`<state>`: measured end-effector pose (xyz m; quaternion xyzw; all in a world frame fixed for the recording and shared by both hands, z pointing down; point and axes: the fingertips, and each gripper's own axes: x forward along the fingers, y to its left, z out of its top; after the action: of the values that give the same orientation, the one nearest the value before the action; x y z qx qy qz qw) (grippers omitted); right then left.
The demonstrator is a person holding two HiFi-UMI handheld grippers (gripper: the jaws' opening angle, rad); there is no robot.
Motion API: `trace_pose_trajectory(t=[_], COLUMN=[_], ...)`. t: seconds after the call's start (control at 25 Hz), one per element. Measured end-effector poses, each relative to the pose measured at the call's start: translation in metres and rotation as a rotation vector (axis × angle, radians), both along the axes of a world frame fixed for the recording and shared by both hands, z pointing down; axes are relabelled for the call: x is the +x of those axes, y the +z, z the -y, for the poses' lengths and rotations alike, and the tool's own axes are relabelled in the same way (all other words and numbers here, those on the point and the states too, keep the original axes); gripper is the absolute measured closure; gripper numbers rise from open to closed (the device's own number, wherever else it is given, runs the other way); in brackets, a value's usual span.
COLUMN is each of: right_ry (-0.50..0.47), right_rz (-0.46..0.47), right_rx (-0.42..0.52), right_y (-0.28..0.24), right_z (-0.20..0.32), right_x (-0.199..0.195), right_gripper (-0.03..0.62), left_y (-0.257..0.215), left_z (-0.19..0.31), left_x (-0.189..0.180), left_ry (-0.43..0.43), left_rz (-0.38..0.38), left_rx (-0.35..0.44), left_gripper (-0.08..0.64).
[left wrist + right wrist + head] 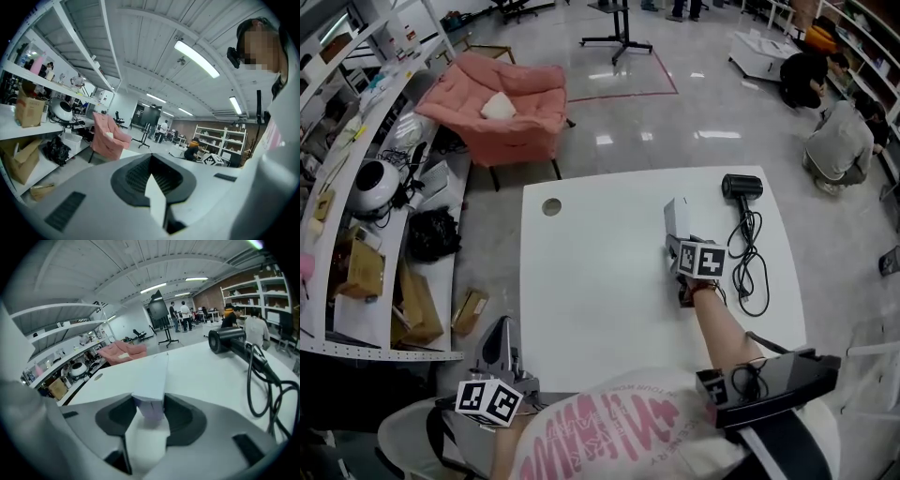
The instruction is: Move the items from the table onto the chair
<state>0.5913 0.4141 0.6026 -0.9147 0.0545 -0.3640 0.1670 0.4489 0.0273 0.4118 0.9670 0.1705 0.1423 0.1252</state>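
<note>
A white box (677,217) lies on the white table (591,281), and my right gripper (678,247) is shut on its near end. In the right gripper view the box (152,376) runs away from me between the two dark pads (117,416), which touch its sides. A black hair dryer (741,186) with a coiled cord (752,262) lies to the right of the box. The pink chair (506,117) stands beyond the table's far left corner with a small white item (498,106) on its seat. My left gripper (500,326) hangs shut and empty off the table's near left corner.
Shelves (356,187) with cardboard boxes and a black bag (431,234) line the left side. The table has a round hole (551,206) near its far left corner. Two people (839,141) crouch on the floor at the far right. A wheeled stand (617,37) is behind the chair.
</note>
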Motion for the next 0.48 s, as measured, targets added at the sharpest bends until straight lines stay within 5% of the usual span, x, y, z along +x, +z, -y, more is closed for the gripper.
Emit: trace_pose_trajectory(t=[0.2,0.48], right_ry=[-0.055,-0.313], right_rz=[-0.107,-0.376], right_rx=[0.129,0.333], right_y=[-0.042,-0.155], right_z=[0.011,0.058], right_x=[-0.015,-0.067], right_gripper=[0.402,0.400], left_y=[-0.023,-0.072], left_z=[0.007,0.031], left_x=[0.000,-0.045], left_ry=[-0.039,-0.136], left_rz=[-0.080,-0.214], left_rx=[-0.004,0.028], left_gripper=[0.551,0.549])
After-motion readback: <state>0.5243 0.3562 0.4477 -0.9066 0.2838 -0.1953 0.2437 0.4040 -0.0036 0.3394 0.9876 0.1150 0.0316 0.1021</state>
